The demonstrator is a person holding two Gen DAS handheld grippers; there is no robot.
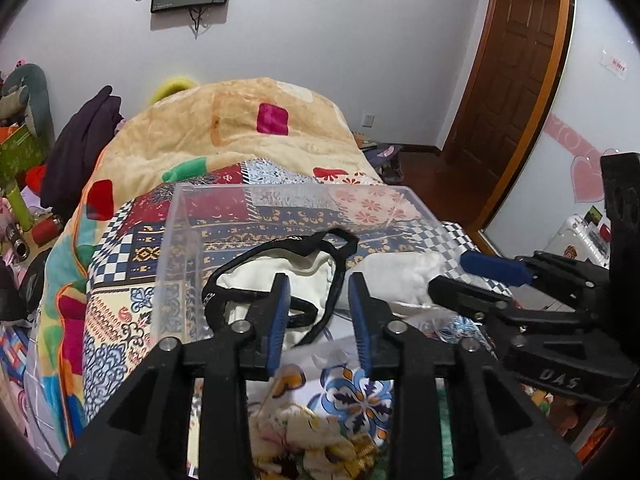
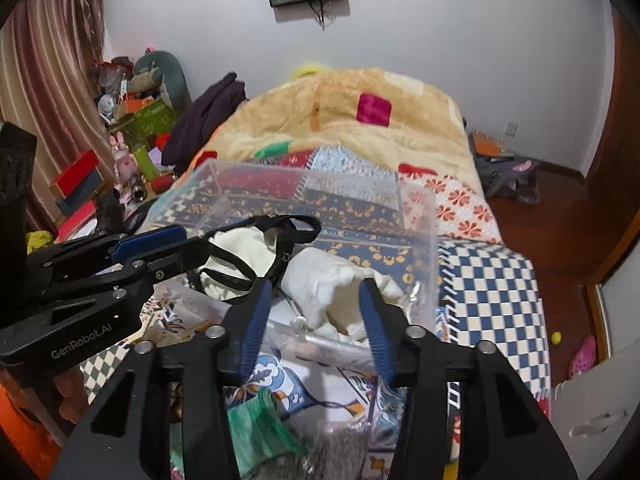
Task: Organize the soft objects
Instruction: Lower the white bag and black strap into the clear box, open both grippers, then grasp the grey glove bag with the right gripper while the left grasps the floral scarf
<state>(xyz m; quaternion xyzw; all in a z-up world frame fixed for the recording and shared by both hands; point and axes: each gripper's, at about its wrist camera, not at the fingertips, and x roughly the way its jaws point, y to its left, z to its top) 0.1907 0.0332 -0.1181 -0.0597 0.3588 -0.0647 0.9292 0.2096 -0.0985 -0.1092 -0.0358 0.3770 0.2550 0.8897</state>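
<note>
With our left gripper (image 1: pixel 319 312) and right gripper (image 2: pixel 316 316) both gaping empty, we judged it best to pinch the cream black-strapped cloth bag (image 1: pixel 276 276), lying inside the clear plastic box (image 1: pixel 176 240), by its bulk.

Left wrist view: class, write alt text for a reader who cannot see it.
An open left hand-held gripper points at a cream bag with black straps inside a clear plastic box on a patchwork bedspread. The right hand-held gripper reaches in beside a white cloth.
</note>
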